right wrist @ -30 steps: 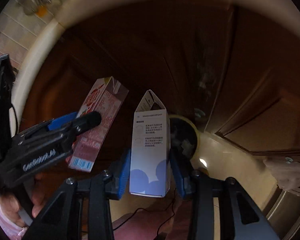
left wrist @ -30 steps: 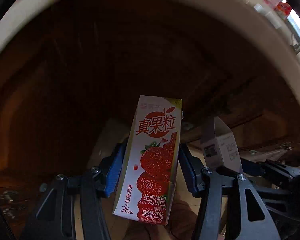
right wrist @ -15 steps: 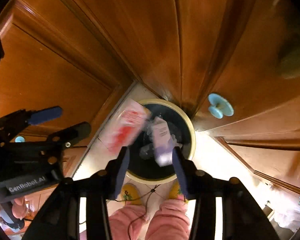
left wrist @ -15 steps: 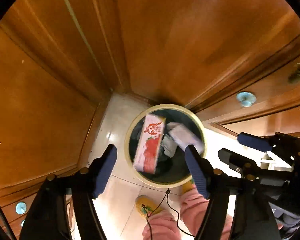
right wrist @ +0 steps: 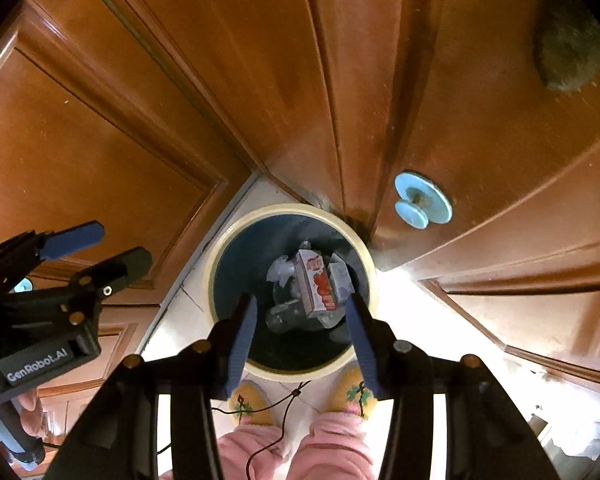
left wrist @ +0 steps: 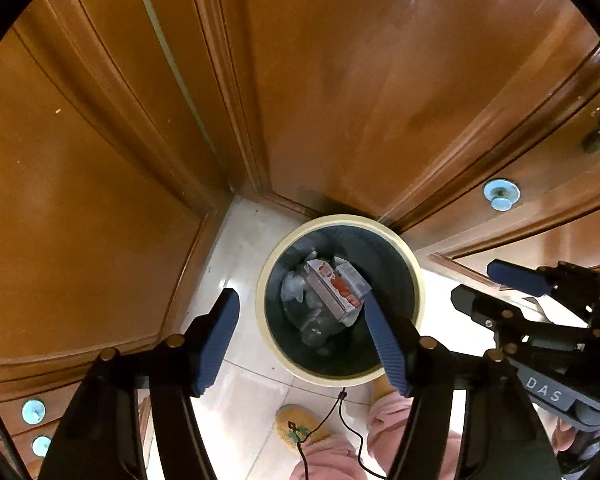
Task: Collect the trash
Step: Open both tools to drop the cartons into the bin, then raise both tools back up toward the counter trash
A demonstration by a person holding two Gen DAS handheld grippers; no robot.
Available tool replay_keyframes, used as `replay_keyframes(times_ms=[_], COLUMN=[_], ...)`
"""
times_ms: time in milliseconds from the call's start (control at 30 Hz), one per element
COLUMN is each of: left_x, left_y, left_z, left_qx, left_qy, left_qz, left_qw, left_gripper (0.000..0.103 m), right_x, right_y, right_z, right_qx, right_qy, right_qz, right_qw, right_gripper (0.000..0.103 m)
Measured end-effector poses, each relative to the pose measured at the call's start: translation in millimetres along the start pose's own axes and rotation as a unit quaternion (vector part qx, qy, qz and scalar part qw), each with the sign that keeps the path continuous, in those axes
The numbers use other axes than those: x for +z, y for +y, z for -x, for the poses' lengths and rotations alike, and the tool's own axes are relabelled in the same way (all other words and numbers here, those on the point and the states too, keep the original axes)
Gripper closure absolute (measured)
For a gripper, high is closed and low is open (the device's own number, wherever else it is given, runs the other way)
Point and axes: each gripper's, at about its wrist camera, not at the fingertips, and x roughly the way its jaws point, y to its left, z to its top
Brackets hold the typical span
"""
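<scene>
Strawberry carton [left wrist: 334, 290] in bin [left wrist: 416, 280], far below spread jaws, untouched.

1. The right gripper [right wrist: 302, 316] points straight down – its blue-padded fingers [right wrist: 242, 336] stand wide apart with nothing between them.
2. Below it, a round bin [right wrist: 220, 240] with a cream rim sits on pale floor tiles [right wrist: 176, 316], in the corner where the wooden cabinet doors [right wrist: 140, 120] meet.
3. In the bin, a red strawberry carton [right wrist: 316, 282] lies against a white carton [right wrist: 340, 276] to its right, on top of clear crumpled plastic [right wrist: 282, 270].
4. A light-blue knob [right wrist: 422, 202] is on the door just right of the bin.
5. The left gripper [right wrist: 100, 246] is at the left edge – fingers apart, empty.
6. At the bottom edge, two yellow slippers [right wrist: 250, 404] and pink trouser legs [right wrist: 328, 448] stand beside the bin.
</scene>
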Motion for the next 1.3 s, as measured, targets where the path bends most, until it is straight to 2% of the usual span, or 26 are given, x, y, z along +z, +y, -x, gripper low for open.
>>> replay_keyframes(times_ms=[267,400,700,933,1133,1300], left_x=[3.3,3.7,15.1,28.9,40.1,55.5], left_y=[15.7,25.3,17.6,2.8,-11.7,-17.0], left_z=[19.6,43.1,118.5,198.1,272.2,338.7], left_qx=[-0.010,-0.012,-0.013,-0.027,-0.032,-0.036], left_qy=[0.031,0.031,0.003,-0.018,-0.050,-0.094], left_qz=[0.066,0.089,0.069,0.050,0.008,-0.024], left_qw=[0.9973,0.9955,0.9975,0.9982,0.9982,0.9946], left_gripper=[0.047,0.047,0.047,0.047,0.046,0.041], right_x=[-2.3,-4.9,-3.9,-1.0,2.8,5.9], right_y=[4.2,11.4,27.0,38.8,47.8,53.3], right_z=[21.2,42.6,109.5,175.9,252.0,320.4], right_qx=[0.006,0.012,0.019,0.017,0.015,0.013], right_qy=[-0.002,-0.010,-0.042,-0.063,-0.102,-0.144], right_qz=[-0.014,-0.012,-0.006,-0.003,-0.009,-0.025], right_qw=[1.000,1.000,0.999,0.998,0.995,0.989], right_gripper=[0.056,0.056,0.056,0.056,0.056,0.056])
